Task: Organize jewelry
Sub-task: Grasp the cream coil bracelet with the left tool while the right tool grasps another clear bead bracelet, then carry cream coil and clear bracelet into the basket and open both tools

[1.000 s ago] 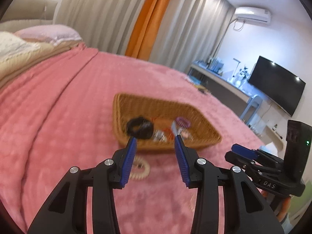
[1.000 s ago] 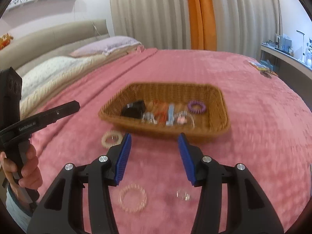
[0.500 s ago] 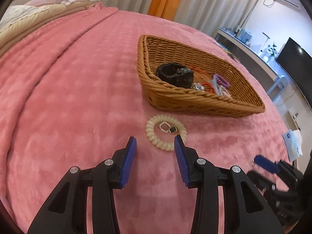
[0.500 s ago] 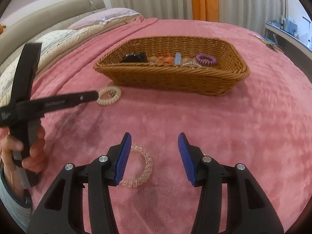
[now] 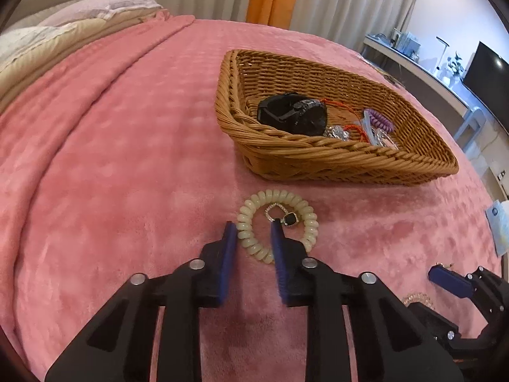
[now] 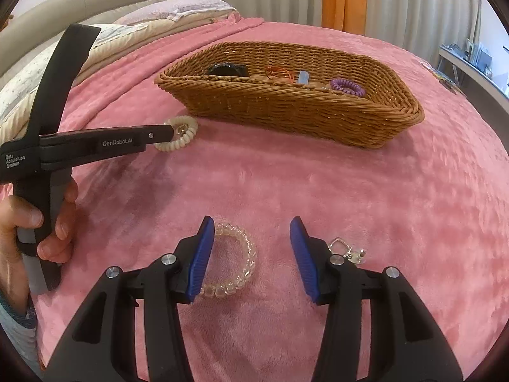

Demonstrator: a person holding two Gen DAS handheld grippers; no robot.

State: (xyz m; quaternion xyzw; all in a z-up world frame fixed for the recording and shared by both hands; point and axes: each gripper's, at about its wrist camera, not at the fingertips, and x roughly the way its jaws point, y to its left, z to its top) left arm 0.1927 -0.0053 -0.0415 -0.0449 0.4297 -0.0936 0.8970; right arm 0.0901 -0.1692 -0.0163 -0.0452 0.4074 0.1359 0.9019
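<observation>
A cream coil bracelet [image 5: 305, 210] lies on the pink blanket just in front of the wicker basket [image 5: 350, 159], with a dark-stone pendant [image 5: 290, 219] inside its ring. My left gripper [image 5: 253, 232] is down at the coil. Its jaws are closing with the coil's left arc between them, and the pads do not visibly press it. In the right wrist view, a clear beaded bracelet [image 6: 245, 254] lies between the closing jaws of my right gripper [image 6: 251, 232], untouched on its right side. A small silver piece [image 6: 346, 251] sits just outside the right finger.
The basket [image 6: 286, 105] holds a black watch [image 5: 292, 117], a purple coil tie [image 6: 346, 86], orange cord and silvery bits. Pillows [image 5: 95, 9] lie at the far left. A desk and TV [image 5: 486, 73] stand to the right. A hand [image 6: 47, 222] grips the left tool.
Both grippers sank toward the blanket and tipped downward. The left jaws narrowed around the cream coil. The right jaws narrowed slightly over the clear bracelet.
</observation>
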